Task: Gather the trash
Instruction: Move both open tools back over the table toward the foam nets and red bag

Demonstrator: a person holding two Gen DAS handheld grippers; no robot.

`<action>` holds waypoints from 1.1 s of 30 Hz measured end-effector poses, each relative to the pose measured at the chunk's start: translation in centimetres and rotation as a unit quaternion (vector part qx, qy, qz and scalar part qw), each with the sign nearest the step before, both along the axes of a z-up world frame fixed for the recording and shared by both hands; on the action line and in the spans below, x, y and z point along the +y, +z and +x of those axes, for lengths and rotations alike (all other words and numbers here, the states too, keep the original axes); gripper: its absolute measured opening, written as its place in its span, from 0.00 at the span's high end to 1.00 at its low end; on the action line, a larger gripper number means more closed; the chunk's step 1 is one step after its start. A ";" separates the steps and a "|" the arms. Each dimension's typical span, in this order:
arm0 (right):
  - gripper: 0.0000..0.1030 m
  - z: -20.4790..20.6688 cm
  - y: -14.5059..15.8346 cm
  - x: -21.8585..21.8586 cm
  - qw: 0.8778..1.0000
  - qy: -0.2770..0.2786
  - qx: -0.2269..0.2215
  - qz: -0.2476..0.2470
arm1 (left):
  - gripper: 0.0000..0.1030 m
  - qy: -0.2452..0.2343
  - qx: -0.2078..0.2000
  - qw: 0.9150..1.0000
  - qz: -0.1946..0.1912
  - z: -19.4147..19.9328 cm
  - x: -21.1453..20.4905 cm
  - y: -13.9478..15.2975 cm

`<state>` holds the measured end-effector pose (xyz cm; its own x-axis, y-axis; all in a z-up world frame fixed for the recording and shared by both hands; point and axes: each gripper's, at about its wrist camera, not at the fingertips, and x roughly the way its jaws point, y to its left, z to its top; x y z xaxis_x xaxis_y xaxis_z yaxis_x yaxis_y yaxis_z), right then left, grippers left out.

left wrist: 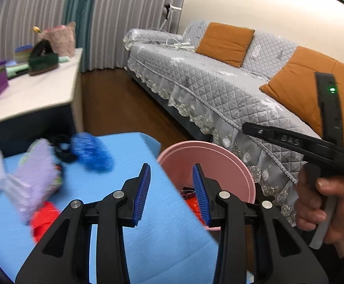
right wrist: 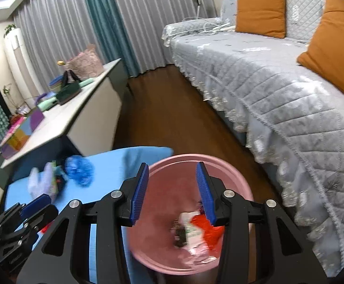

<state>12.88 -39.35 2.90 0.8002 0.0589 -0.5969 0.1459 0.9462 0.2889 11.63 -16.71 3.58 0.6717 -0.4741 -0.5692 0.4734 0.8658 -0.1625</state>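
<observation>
1. Right gripper [right wrist: 172,189] hangs released and empty above the pink bin [right wrist: 240,177], low in the frame, wrappers [right wrist: 195,232] inside.
2. Left gripper [left wrist: 171,189] is released too, holding nothing.
3. Remaining trash [left wrist: 29,172] sits left on the blue table [left wrist: 160,248]; the slippery blue bag [left wrist: 91,151] could slide from a shallow pinch.

Dark wooden floor [right wrist: 172,108] between a grey quilted sofa [right wrist: 278,90] with orange cushions [right wrist: 260,11] and a long white cabinet [right wrist: 77,118], grey curtains [right wrist: 53,28] behind.
</observation>
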 end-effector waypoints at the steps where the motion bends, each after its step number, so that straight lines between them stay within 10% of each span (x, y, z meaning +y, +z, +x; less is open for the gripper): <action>1: 0.58 0.0 0.2 0.7 1.000 0.006 -0.002 0.000 | 0.64 0.003 -0.005 1.000 0.000 -0.4 0.8 0.5; 13: 0.58 -0.9 1.7 13.6 0.989 0.144 -0.044 0.009 | 0.64 0.083 -0.073 0.993 0.041 -1.6 13.3 5.9; 23: 0.57 1.5 -2.0 20.7 0.975 0.220 0.003 0.001 | 0.64 0.212 -0.030 0.976 0.030 2.5 22.4 0.7; 33: 0.32 3.8 -4.8 24.8 0.960 0.275 0.043 -0.019 | 0.64 0.257 0.008 0.966 0.018 7.1 26.0 -3.3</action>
<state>16.69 -14.58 -1.88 0.6016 0.4361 -0.6693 -0.3580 0.8962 0.2621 18.70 9.32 0.32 0.8046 -0.0592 -0.5908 -0.0235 0.9911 -0.1313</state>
